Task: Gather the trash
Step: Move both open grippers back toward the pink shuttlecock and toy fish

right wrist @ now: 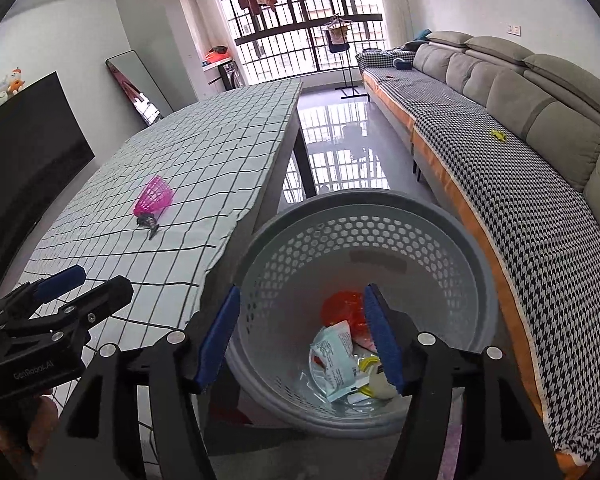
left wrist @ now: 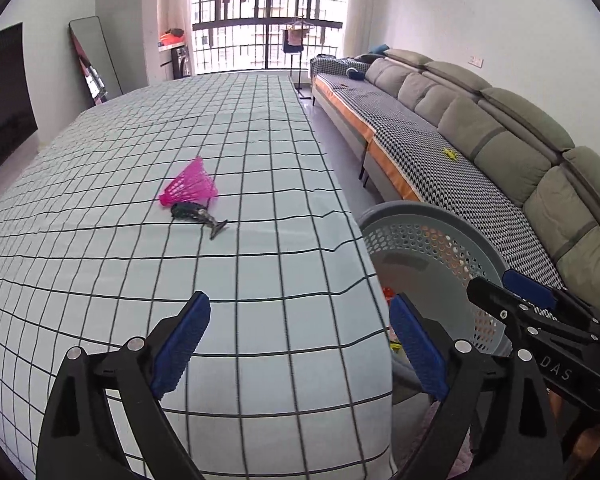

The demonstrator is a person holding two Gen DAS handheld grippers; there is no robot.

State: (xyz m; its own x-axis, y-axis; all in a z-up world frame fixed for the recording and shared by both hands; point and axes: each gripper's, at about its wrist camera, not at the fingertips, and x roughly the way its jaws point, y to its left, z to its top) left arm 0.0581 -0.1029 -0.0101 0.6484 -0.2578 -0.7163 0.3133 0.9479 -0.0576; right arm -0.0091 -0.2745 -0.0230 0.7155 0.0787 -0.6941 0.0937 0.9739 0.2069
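Observation:
A pink plastic mesh cone lies on its side on the checked tablecloth, with a small dark object just in front of it; both also show in the right wrist view, the cone and the dark object. A grey perforated basket stands on the floor beside the table and holds wrappers and an orange piece. My left gripper is open and empty over the table's near right corner. My right gripper is open and empty above the basket.
A long grey sofa with a houndstooth cover runs along the right, with a small yellow item on it. A glossy floor strip lies between table and sofa. A mirror leans on the left wall.

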